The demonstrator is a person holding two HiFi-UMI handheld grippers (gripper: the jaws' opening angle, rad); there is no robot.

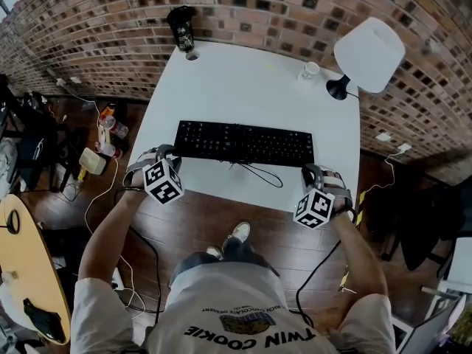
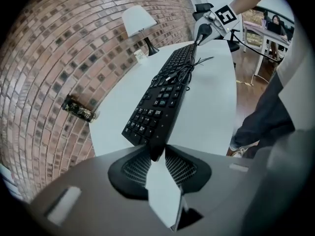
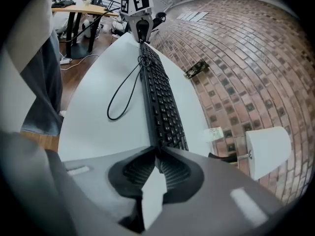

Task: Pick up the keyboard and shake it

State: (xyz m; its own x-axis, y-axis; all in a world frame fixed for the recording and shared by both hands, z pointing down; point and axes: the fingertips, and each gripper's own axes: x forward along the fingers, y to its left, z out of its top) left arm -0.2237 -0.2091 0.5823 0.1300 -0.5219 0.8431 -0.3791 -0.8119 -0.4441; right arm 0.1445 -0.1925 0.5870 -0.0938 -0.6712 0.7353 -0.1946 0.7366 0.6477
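At the near edge of the scene the left gripper (image 2: 155, 154) has its jaws drawn in to a narrow gap, and the left end of the keyboard (image 1: 243, 144) is wedged into that gap, with the dark ribbed pads (image 2: 135, 168) set against it on both sides. The right gripper (image 3: 156, 156) stands narrower still. Its jaws are nearly together, with only the thin right end edge of the keyboard between them and a pad closing in from each side. The keyboard is a full-width black board, slim and flat, with rows of black keys bearing small white legends. In the head view it lies on the white table (image 1: 243, 80) in the near half, its long side running along the near edge. Each gripper meets it end-on, so the board spans the whole space between the two pairs of jaws. A thin black cable (image 1: 258, 172) leaves the middle of its near side and loops loosely across the tabletop just in front of it. Well beyond, at the far edge, a dark patterned can (image 1: 181, 28) stands at the left and a lamp (image 1: 367, 54) with a white shade and black base at the right. Both are close to the brick wall (image 1: 295, 6).
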